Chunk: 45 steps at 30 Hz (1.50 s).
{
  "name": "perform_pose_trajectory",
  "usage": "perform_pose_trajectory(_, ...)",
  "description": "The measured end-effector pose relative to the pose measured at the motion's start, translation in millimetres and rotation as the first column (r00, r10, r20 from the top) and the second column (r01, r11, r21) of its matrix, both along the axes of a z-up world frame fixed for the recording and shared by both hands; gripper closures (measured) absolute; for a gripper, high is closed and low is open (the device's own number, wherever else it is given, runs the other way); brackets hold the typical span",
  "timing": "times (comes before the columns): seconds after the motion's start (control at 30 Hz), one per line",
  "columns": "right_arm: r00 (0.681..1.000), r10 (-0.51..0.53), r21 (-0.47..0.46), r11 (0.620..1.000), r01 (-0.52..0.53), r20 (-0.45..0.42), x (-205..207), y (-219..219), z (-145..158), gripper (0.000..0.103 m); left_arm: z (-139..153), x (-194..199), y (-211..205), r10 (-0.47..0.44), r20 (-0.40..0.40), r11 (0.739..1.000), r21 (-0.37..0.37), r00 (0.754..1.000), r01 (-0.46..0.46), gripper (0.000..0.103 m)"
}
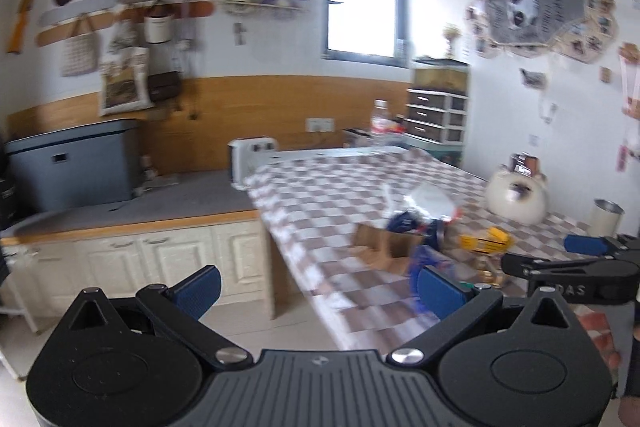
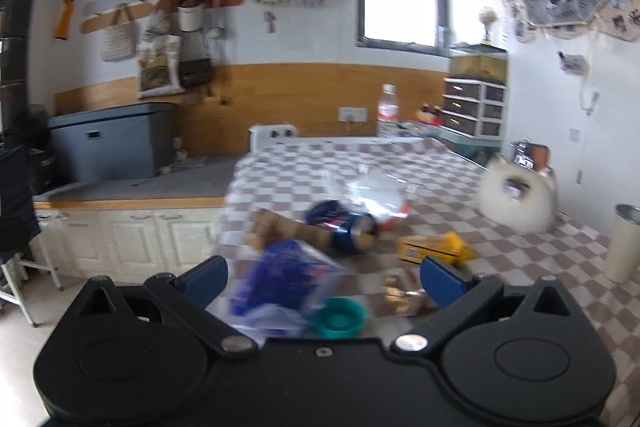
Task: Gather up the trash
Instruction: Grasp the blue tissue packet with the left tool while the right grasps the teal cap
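- The trash lay in a loose heap on the checked cloth of the counter (image 2: 460, 163): a blue can (image 2: 352, 227) on its side, a clear plastic bag (image 2: 376, 193) at its 1 o'clock, a yellow box (image 2: 436, 247) at its 3 o'clock, and a cardboard piece (image 2: 280, 227) at its 9 o'clock.
- A blurred blue wrapper (image 2: 280, 275) and a teal cap (image 2: 340, 315) lay nearest the right hand-held gripper (image 2: 324, 277), between its blue pads.
- That gripper was spread wide, grasping nothing.
- The left hand-held gripper (image 1: 320, 287) was likewise released, hanging off the counter's edge, the heap at its 1 o'clock.
- A white cat figure (image 2: 516, 199) and a steel cup (image 2: 624, 243) stood at 3 o'clock of the heap.
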State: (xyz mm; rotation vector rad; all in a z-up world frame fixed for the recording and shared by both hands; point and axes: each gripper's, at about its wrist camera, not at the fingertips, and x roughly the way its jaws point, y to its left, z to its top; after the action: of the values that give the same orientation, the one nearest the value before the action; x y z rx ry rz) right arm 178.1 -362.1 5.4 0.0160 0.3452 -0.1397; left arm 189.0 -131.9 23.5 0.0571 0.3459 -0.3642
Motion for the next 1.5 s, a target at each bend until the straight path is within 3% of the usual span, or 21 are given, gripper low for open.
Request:
perform_pose_trajectory(0.13, 0.999, -0.039, -0.007, 0.999, 0.039, -0.034, 8, -37, -10, 0.0, -14, 11, -35, -0.086, -0.025, 0.996, 0.016, 0.996, 0.086, 0.0)
perform_pose_trajectory(0.3, 0.997, 0.032, 0.012, 0.999, -0.032, -0.073, 22, -64, -26, 0.001, -36, 23, -61, -0.158, -0.068, 0.987, 0.023, 0.985, 0.16, 0.0)
perform_pose_trajectory(0.53, 0.97, 0.18, -0.008, 0.983, -0.184, -0.164, 49, -49, -57, 0.021, -55, 36, -67, -0.187, -0.1, 0.982, -0.013, 0.977, 0.187, 0.0)
perform_pose_trajectory(0.77, 0.955, 0.199, -0.006, 0.979, -0.206, -0.22, 79, -38, -73, 0.035, -57, 42, -76, -0.224, -0.07, 0.974, 0.007, 0.972, 0.225, 0.0)
perform_pose_trajectory(0.83, 0.95, 0.214, 0.017, 0.976, -0.215, -0.229, 84, -40, -76, 0.052, -58, 44, -81, -0.245, -0.057, 0.969, 0.019, 0.968, 0.246, 0.0)
perform_pose_trajectory(1.0, 0.959, 0.2, 0.054, 0.98, -0.193, -0.203, 77, -48, -75, 0.054, -65, 54, -98, -0.283, -0.037, 0.956, 0.069, 0.958, 0.285, 0.0)
perform_pose_trajectory(1.37, 0.977, 0.094, 0.133, 0.989, -0.07, -0.191, 43, -80, -79, 0.054, -94, 87, -139, -0.304, -0.102, 0.936, 0.153, 0.947, 0.317, 0.002)
perform_pose_trajectory(1.5, 0.979, 0.078, 0.128, 0.99, -0.054, -0.19, 38, -82, -77, 0.054, -103, 98, -152, -0.285, -0.128, 0.934, 0.187, 0.95, 0.305, 0.023)
